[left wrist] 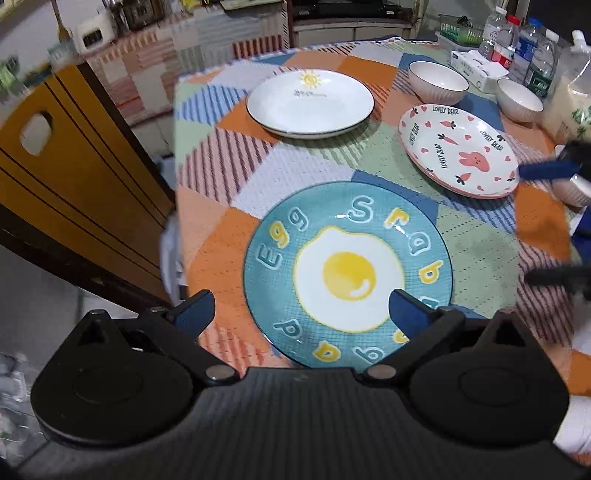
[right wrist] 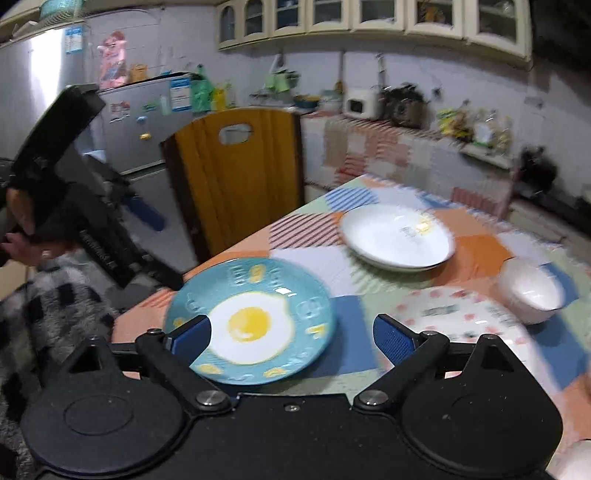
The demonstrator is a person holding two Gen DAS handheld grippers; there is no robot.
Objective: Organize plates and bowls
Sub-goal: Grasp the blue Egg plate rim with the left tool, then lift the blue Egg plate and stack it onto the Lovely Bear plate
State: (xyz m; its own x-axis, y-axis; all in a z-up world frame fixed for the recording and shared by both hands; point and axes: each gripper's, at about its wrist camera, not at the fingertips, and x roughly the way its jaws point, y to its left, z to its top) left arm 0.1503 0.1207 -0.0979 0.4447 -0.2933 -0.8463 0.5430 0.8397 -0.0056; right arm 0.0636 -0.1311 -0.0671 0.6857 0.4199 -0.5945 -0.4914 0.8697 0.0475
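A blue plate with a fried-egg picture [left wrist: 347,273] lies on the patchwork tablecloth near the front edge; it also shows in the right wrist view [right wrist: 251,325]. My left gripper [left wrist: 301,310] is open and hovers over its near rim. A white plate with a sun mark [left wrist: 310,103] lies farther back [right wrist: 397,236]. A pink-rimmed "Lovely Bear" plate [left wrist: 458,149] lies to the right [right wrist: 465,321]. Two white bowls [left wrist: 437,81] [left wrist: 519,99] stand behind it. My right gripper [right wrist: 291,338] is open and empty above the table, between the egg plate and the bear plate.
A tissue box [left wrist: 476,68], several water bottles [left wrist: 517,40] and a green basket [left wrist: 460,31] crowd the back right. A wooden chair back [right wrist: 236,177] stands at the table's left side. The left gripper's body [right wrist: 81,192] is held at the left.
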